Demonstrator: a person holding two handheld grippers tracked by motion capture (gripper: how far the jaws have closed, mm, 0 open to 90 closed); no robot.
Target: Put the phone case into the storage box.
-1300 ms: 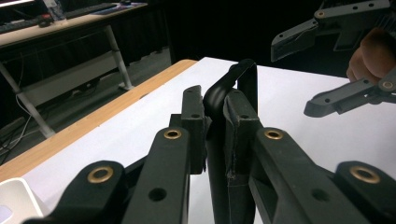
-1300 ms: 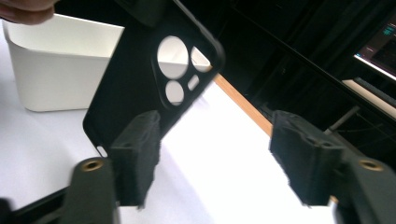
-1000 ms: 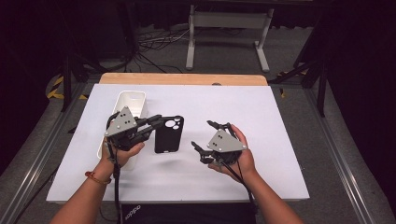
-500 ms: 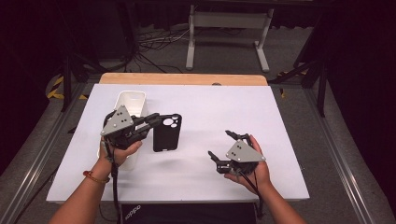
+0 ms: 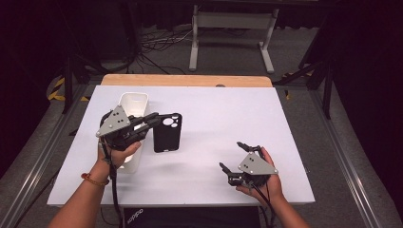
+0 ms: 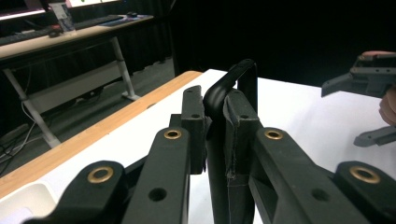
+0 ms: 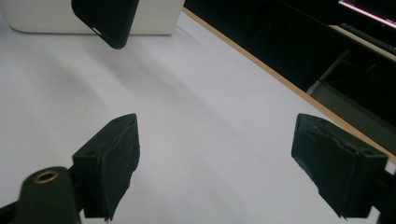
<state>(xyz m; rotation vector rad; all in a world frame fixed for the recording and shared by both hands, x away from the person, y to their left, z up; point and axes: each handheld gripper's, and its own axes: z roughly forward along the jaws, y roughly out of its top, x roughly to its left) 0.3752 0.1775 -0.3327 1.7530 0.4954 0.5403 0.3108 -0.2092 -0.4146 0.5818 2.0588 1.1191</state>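
Observation:
A black phone case point(image 5: 167, 135) with a round camera cutout hangs by its far left edge from my left gripper point(image 5: 159, 118), whose jaws are shut on it. In the left gripper view the pads point(image 6: 238, 116) pinch the thin case wall point(image 6: 243, 70), which stands up between them. My right gripper point(image 5: 231, 155) sits low near the table's front right, open with nothing between its jaws. From the right gripper point(image 7: 215, 163) the case's corner point(image 7: 109, 18) shows far ahead, in front of the white tray point(image 7: 154, 18).
A long white tray point(image 5: 133, 102) lies at the left of the white table top point(image 5: 228, 114), partly under my left hand. A wooden strip point(image 5: 185, 80) runs along the far edge. Beyond it are a metal stand and cables on the floor.
My right gripper has drawn back from the table's middle toward the front right corner and sunk lower, still open. The left gripper has kept its hold on the case, hardly moving.

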